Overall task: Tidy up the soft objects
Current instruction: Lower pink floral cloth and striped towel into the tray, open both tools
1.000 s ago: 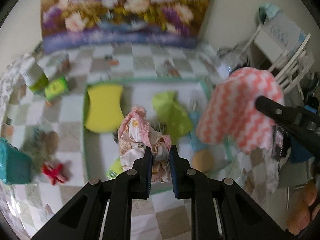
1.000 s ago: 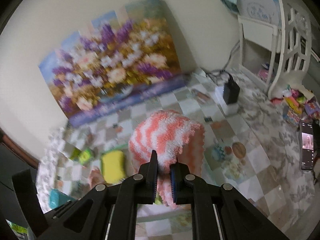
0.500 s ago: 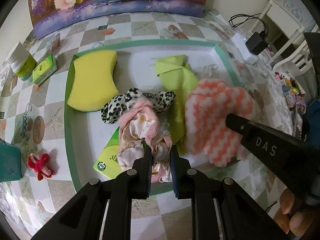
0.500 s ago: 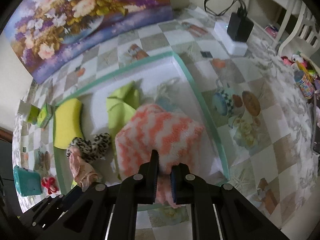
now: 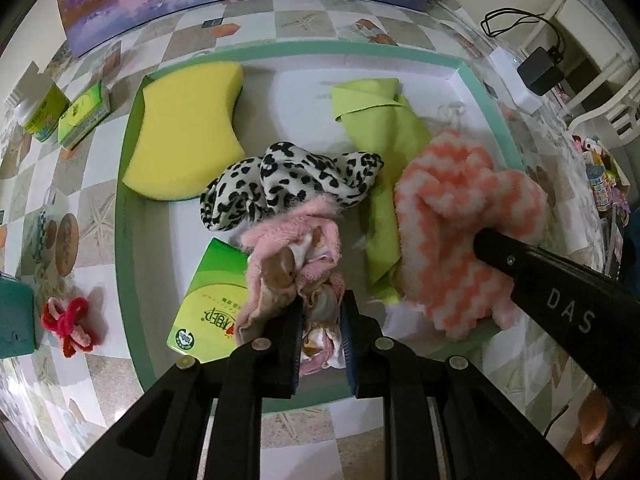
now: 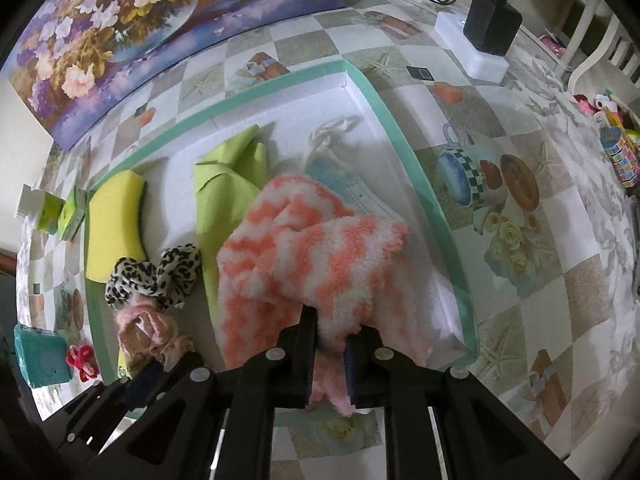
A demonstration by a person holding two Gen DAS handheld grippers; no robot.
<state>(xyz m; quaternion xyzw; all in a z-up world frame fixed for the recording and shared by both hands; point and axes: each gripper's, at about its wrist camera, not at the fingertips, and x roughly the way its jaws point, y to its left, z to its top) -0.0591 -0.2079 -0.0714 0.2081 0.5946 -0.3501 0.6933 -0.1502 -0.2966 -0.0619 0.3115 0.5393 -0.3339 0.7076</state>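
At the far left of the left wrist view a teal box [image 5: 14, 316] is cut by the frame edge, with a red yarn bow [image 5: 70, 322] just beside it on the checkered tablecloth [image 5: 300, 24]. In the upper left a white bottle with a green label [image 5: 38, 114] and a small green carton [image 5: 84, 120] are seen side by side. The green-rimmed white tray [image 5: 124, 216] fills the middle of the frame. Inside it, from left to right, are found a yellow sponge [image 5: 186, 128], a green tissue packet [image 5: 212, 300], a leopard-print scrunchie [image 5: 288, 184] and a lime-green cloth [image 5: 380, 128].

At lower centre the left gripper [image 5: 320, 320] is clamped on a pink doll-like bundle of fabric [image 5: 292, 264] — the bundle lies partly over the tissue packet and touches the scrunchie.

To the right, the coral-and-white fluffy cloth [image 6: 304, 256] is spread over the lime-green cloth and a pale blue item [image 6: 348, 188] in the tray's right part. Its near edge is pinched between the closed jaws of the right gripper [image 6: 330, 344], low in the right wrist view — some of the cloth hangs over the tray's front rim. At the upper right a black adapter [image 6: 492, 24] is set on a white box [image 6: 472, 48].
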